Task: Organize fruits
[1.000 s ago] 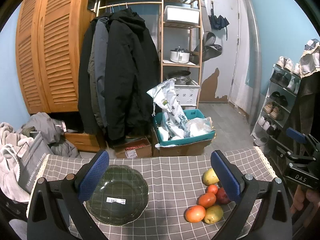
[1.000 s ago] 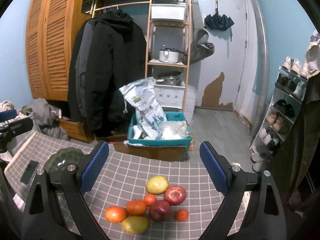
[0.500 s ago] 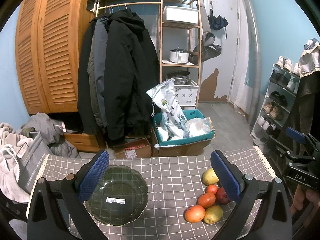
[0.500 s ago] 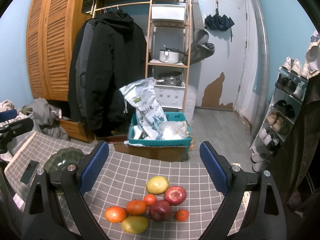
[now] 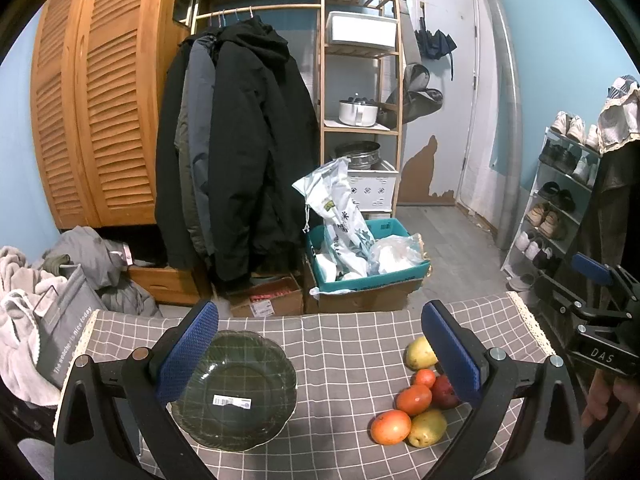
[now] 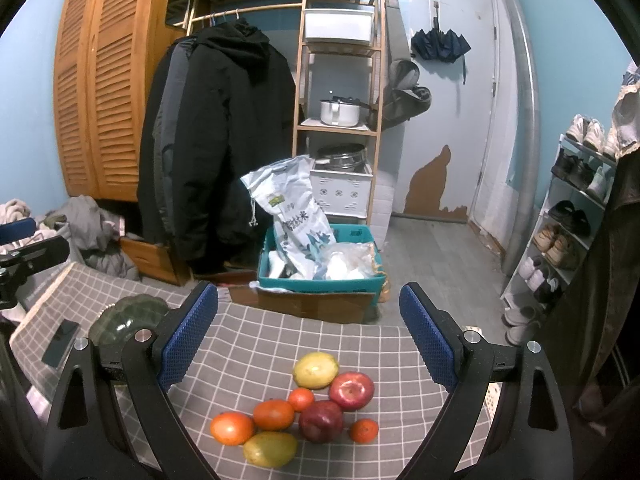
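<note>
Green glass plate point(image 5: 234, 388) unmoved, fruit cluster point(image 6: 304, 408) unchanged, both hand-held grippers stationary

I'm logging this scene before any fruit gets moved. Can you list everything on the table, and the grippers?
Fruit pile: eight; two yellow-green, two red, two large orange, two small orange; table's right part.
Glass plate: one, dark green, barcode sticker, table's left part, nothing on it.
Phone: one, dark, left of plate.
Tablecloth: one, grey checked, covering table.
Left gripper: one, blue pads, open, above plate.
Right gripper: one, blue pads, open, above fruit.
</note>
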The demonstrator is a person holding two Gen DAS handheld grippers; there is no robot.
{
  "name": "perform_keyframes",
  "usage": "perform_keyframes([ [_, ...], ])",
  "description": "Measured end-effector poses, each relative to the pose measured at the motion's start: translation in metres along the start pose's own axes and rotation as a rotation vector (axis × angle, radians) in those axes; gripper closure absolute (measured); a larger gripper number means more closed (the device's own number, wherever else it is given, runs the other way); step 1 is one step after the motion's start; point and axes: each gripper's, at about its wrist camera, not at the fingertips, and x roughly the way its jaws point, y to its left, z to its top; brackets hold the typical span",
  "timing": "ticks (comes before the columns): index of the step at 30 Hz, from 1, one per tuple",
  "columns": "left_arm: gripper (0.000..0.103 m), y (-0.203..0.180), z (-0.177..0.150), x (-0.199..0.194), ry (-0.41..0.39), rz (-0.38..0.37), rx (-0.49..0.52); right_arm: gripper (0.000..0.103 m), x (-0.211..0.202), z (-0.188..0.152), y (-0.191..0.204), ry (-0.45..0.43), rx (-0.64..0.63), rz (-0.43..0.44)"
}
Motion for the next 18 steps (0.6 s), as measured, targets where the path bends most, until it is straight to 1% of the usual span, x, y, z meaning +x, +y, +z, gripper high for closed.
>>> perform_keyframes([
  [18, 0.001, -0.0004, -0.0007, 0.0003, 0.0, -0.001, 0.0, 0.012, -0.0002, 0.001, 0.0005, -0.001, -0.001, 0.001],
])
